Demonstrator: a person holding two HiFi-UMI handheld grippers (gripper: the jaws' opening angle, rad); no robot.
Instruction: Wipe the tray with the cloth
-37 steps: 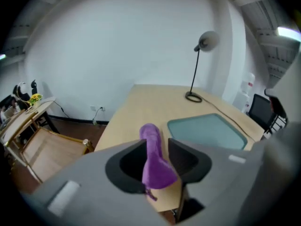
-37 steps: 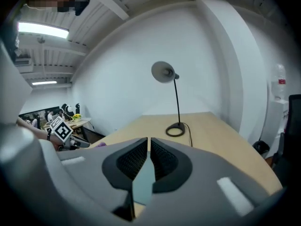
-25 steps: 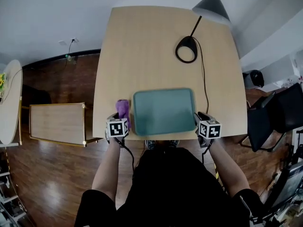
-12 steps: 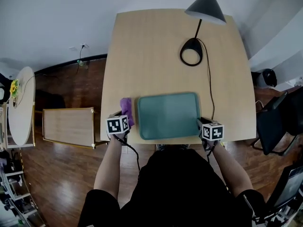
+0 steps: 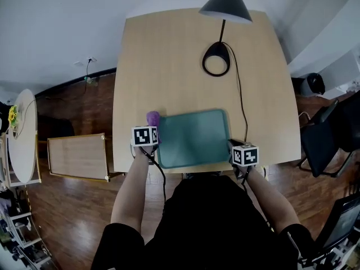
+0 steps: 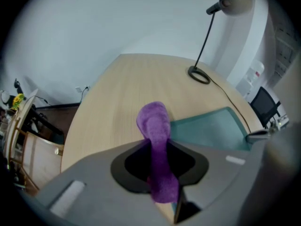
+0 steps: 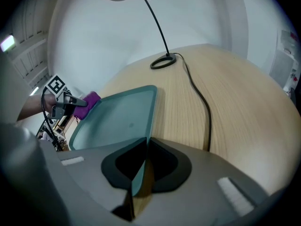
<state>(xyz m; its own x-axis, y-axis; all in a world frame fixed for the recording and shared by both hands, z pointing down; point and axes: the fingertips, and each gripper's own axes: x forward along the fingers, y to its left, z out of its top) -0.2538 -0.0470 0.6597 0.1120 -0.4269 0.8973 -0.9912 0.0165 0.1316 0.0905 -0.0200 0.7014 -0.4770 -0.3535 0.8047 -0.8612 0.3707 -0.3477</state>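
A teal tray (image 5: pixel 194 136) lies at the near edge of the wooden table (image 5: pixel 169 55). My left gripper (image 5: pixel 151 125) is at the tray's left side, shut on a purple cloth (image 5: pixel 152 117). In the left gripper view the cloth (image 6: pixel 154 125) is pinched between the jaws (image 6: pixel 160 169) and sticks out ahead of them, with the tray (image 6: pixel 211 128) to its right. My right gripper (image 5: pixel 234 144) is shut on the tray's near right rim. The right gripper view shows that rim (image 7: pixel 139 166) clamped between the jaws, with the cloth (image 7: pixel 92 99) beyond the tray's far edge.
A black desk lamp stands at the back of the table, with its ring base (image 5: pixel 216 64) and its cable (image 5: pixel 241 100) running down the right side past the tray. A small wooden side table (image 5: pixel 76 156) stands on the floor at the left. An office chair (image 5: pixel 329 134) is at the right.
The left gripper has closed on the purple cloth and carried it forward along the tray's left edge. The right gripper has stayed on the tray's near right rim.
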